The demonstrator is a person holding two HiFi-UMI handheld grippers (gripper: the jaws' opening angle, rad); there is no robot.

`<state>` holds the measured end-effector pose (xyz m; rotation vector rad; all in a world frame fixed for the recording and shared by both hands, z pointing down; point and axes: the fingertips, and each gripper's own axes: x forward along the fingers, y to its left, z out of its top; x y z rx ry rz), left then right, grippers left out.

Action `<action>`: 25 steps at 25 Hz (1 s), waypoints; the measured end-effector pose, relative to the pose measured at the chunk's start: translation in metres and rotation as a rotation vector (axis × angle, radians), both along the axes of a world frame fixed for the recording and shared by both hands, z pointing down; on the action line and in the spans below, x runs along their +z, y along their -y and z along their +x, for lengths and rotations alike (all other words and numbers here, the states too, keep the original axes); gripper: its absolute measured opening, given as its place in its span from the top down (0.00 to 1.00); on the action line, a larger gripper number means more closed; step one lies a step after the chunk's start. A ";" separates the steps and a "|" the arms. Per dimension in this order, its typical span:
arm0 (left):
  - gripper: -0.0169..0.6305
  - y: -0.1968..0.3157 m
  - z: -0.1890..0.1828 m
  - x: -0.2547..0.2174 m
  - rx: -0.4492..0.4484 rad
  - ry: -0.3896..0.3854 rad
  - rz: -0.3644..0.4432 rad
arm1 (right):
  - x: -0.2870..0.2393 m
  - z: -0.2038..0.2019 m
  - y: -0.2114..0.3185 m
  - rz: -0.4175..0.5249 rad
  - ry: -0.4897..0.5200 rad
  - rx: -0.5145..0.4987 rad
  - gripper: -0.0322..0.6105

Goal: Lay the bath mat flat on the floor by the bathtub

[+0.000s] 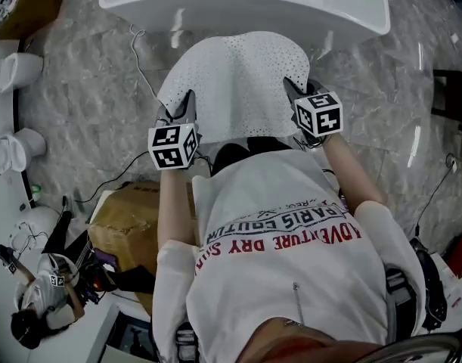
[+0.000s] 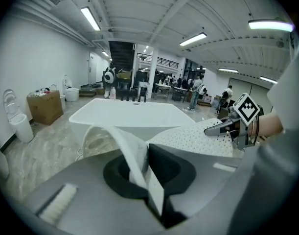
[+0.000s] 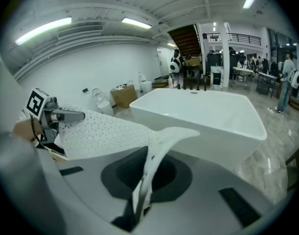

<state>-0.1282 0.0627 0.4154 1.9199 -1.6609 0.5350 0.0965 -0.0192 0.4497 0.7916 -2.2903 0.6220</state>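
Marbled floor (image 1: 79, 89) meets a white bathtub (image 1: 238, 2); left gripper (image 1: 184, 104) and right gripper (image 1: 295, 89) fingers each pinch the bath mat (image 1: 238, 82).

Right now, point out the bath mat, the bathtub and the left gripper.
bath mat (image 1: 238, 82), head view, centre of its dotted white surface.
bathtub (image 1: 246, 6), head view, its white near wall.
left gripper (image 1: 187, 100), head view, jaw tips shut on the mat's edge.

Marbled floor (image 1: 79, 74) carries the white bathtub (image 1: 246, 6); a cardboard box (image 2: 44, 106) too.
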 end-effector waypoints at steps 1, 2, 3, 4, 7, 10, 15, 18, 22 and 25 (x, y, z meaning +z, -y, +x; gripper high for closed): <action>0.93 0.012 -0.005 0.007 0.016 0.002 -0.007 | 0.006 -0.001 0.008 -0.006 -0.011 0.014 0.92; 0.93 0.023 -0.010 0.015 0.030 0.001 -0.016 | 0.012 -0.002 0.015 -0.012 -0.022 0.029 0.92; 0.93 0.034 -0.015 0.023 0.043 -0.002 -0.025 | 0.019 -0.004 0.021 -0.018 -0.033 0.042 0.92; 0.93 0.045 -0.020 0.033 0.055 -0.005 -0.036 | 0.026 -0.006 0.028 -0.024 -0.042 0.054 0.92; 0.93 0.078 -0.028 0.069 0.095 -0.013 -0.084 | 0.052 -0.007 0.047 -0.048 -0.063 0.095 0.92; 0.93 0.103 -0.031 0.112 0.156 -0.011 -0.135 | 0.086 -0.006 0.063 -0.084 -0.082 0.171 0.92; 0.93 0.127 -0.046 0.189 0.219 -0.031 -0.215 | 0.162 -0.016 0.071 -0.169 -0.123 0.287 0.92; 0.93 0.139 -0.048 0.239 0.235 -0.035 -0.244 | 0.212 -0.017 0.082 -0.187 -0.147 0.292 0.92; 0.93 0.153 -0.060 0.321 0.199 -0.018 -0.308 | 0.286 -0.016 0.098 -0.185 -0.206 0.279 0.92; 0.93 0.161 -0.071 0.385 0.131 -0.068 -0.363 | 0.342 -0.016 0.108 -0.188 -0.249 0.270 0.92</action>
